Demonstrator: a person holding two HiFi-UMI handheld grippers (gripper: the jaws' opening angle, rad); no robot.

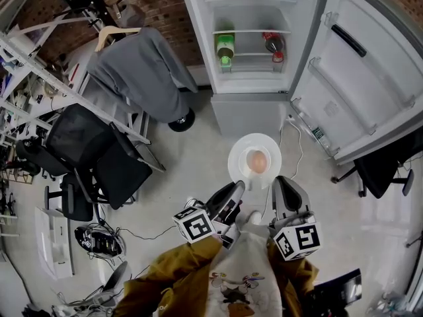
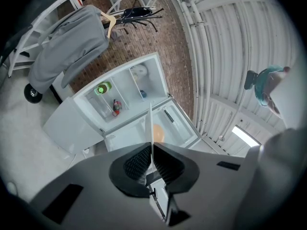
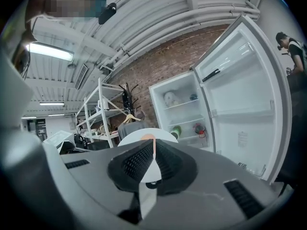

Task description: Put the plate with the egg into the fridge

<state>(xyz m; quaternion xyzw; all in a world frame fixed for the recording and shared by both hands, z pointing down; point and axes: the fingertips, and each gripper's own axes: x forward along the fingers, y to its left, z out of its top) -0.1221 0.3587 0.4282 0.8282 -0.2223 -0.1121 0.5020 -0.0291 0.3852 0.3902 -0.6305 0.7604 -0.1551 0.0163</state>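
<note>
Here, the tall white fridge [image 1: 258, 84] stands in front of you with its door [image 1: 360, 78] swung wide to your right. A grey coat [image 1: 142, 71] hangs on a hanger to the left of it, with black office chairs [image 1: 99, 157] nearer you. The white plate [image 1: 254, 144] hangs level over the floor just before the fridge's lower part, outside the compartment. Your left gripper [image 1: 239, 187] is clamped on the plate's near left rim and your right gripper [image 1: 277, 182] on its near right rim, each with jaws pinched tight on the thin edge. The egg [image 1: 257, 161] sits at the plate's middle. A green bottle [image 1: 225, 48] and a red-capped bottle [image 1: 273, 45] stand on a fridge shelf.
</note>
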